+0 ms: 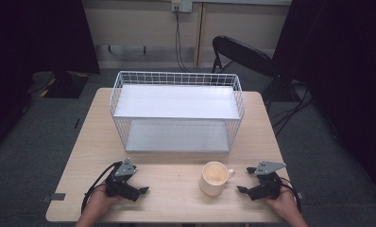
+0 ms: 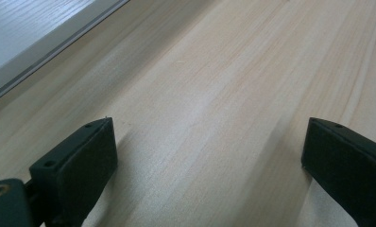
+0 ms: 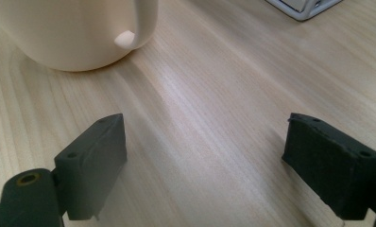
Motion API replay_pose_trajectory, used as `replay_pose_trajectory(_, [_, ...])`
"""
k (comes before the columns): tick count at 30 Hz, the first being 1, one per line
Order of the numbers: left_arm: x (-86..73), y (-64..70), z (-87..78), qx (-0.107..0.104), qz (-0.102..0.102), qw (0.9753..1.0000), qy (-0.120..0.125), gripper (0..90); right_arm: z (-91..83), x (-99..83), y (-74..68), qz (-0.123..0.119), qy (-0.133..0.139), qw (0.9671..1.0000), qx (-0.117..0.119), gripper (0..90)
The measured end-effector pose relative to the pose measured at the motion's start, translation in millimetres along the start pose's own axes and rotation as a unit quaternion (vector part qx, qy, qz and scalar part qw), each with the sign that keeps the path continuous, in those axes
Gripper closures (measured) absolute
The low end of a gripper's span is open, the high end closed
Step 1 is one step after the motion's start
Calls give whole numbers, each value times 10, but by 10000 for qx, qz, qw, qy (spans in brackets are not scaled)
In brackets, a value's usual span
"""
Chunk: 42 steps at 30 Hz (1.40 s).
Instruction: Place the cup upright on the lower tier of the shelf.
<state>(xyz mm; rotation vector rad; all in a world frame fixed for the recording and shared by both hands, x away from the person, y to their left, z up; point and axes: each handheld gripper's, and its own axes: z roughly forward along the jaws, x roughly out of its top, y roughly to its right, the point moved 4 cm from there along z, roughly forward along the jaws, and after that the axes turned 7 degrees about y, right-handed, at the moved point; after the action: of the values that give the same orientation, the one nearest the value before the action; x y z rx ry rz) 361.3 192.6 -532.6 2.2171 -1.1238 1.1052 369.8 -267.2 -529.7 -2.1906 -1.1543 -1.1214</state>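
Both grippers [image 1: 138, 182] [image 1: 246, 180] spread; mug [image 1: 214, 178] between.

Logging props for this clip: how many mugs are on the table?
1. A cream mug stands upright on the table, in front of the wire rack, between the tools and nearer the right tool. Both rack shelves look bare.
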Motion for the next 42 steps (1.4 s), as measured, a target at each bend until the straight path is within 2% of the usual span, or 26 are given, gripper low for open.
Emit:
replay_pose_trajectory(11, [1, -3, 0, -15, -13, 10000, 6, 39, -15, -6, -24, 87, 30, 9999, -91, 155])
replay_pose_trajectory(14, [0, -3, 0, -18, -13, 10000, 6, 39, -19, 15, -54, 197, 58, 9998, 19, 198])
replay_pose_trajectory(16, [0, -2, 0, -18, -15, 10000, 7, 39, -48, 87, -94, 256, 259, 9992, 182, 209])
replay_pose_trajectory(17, [0, -2, 0, -18, -15, 10000, 7, 39, -48, 87, -94, 256, 259, 9992, 182, 209])
replay_pose_trajectory(19, [0, -3, 0, -17, -15, 10000, 6, 39, -73, 190, -144, 271, 454, 9981, 323, 225])
replay_pose_trajectory(23, [1, -4, 0, -13, -13, 10000, 8, 39, -58, 311, -202, 178, 629, 9969, 434, 242])
replay_pose_trajectory(29, [1, -4, 1, -11, -14, 10000, 9, 40, 15, 401, -201, 240, 710, 9955, 576, 255])
replay_pose_trajectory(30, [1, -4, 1, -9, -15, 10000, 11, 40, 30, 422, -212, 245, 735, 9948, 657, 269])
replay_pose_trajectory(35, [1, -6, 1, -6, -17, 10000, 9, 40, 30, 434, -239, 99, 719, 9943, 776, 305])
replay_pose_trajectory(37, [1, -5, 2, -4, -20, 10000, 18, 40, 19, 438, -250, 133, 748, 9924, 965, 343])
replay_pose_trajectory(40, [1, -5, 2, -5, -20, 10000, 18, 40, 15, 437, -268, 163, 767, 9914, 1052, 374])
replay_pose_trajectory(42, [1, -5, 2, -4, -20, 10000, 19, 40, 11, 430, -301, 145, 685, 9920, 1055, 412])
